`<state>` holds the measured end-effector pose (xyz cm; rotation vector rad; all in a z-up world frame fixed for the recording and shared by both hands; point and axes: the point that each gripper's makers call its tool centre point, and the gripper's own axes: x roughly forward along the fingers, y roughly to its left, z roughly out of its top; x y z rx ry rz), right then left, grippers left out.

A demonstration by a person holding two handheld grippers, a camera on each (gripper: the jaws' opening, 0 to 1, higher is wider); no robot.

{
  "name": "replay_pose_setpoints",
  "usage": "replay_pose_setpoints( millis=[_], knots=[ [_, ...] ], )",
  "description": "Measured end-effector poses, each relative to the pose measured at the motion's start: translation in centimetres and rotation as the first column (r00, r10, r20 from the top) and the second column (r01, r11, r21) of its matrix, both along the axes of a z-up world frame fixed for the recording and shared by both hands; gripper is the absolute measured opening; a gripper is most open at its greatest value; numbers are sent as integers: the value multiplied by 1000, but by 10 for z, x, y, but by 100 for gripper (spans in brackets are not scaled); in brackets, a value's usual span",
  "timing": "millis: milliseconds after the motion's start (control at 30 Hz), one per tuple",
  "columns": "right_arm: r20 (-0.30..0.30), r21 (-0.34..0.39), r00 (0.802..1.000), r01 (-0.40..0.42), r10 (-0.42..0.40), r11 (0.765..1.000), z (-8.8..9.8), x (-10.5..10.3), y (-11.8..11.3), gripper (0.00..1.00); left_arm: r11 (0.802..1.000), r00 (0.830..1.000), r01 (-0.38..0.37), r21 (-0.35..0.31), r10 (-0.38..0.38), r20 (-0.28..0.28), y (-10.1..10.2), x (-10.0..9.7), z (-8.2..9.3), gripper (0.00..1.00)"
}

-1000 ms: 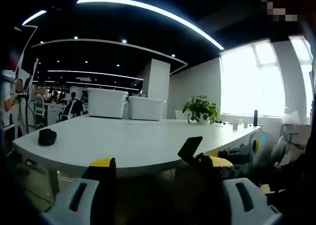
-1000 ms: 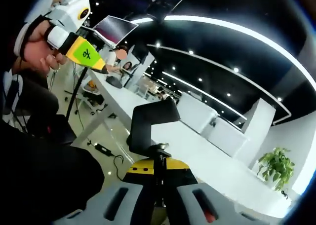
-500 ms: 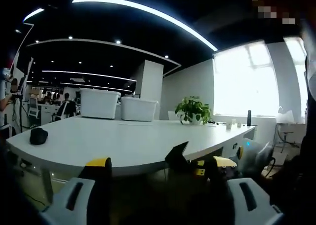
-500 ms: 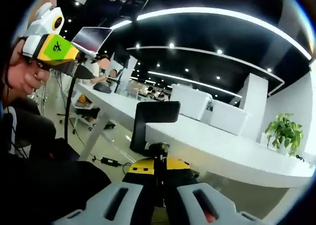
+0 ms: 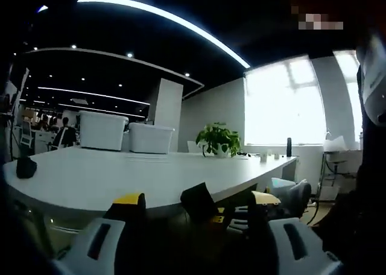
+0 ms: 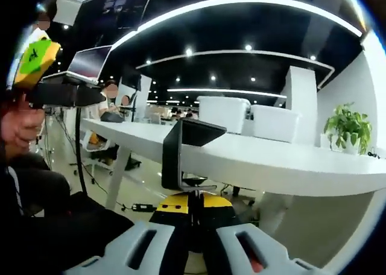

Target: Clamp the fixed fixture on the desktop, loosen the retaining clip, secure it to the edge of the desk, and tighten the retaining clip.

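- long white bench (image 5: 120, 178) with a curved edge
- two white storage bins (image 5: 102, 131) sitting on it
- potted plant (image 5: 218, 139) further along
- small dark thing (image 5: 25, 167) near its left end

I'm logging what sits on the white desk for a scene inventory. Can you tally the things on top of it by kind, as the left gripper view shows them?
White storage bins: 2
Potted plant: 1
Dark bottle: 1
Small black object at the left end: 1
Total: 5. A few tiny items near the bottle are too small to identify.
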<state>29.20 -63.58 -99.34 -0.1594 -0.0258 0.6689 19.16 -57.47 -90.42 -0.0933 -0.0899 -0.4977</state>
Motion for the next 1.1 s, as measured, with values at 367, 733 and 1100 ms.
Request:
replay_pose_setpoints(
  millis=[367,733,1100],
  knots=[
    [-165,129,986,11,11,992,-20,23,5,2,1000,996,30,0,-30,-79,-8,5,-18,26],
    [-170,150,985,4,22,989,-24,37,1,3,993,990,111,-39,-114,-85,-40,15,-21,23],
    [-235,246,939,-194,252,950,-26,38,16,5,932,932,359,43,-356,-60,-95,39,-22,7]
  ],
)
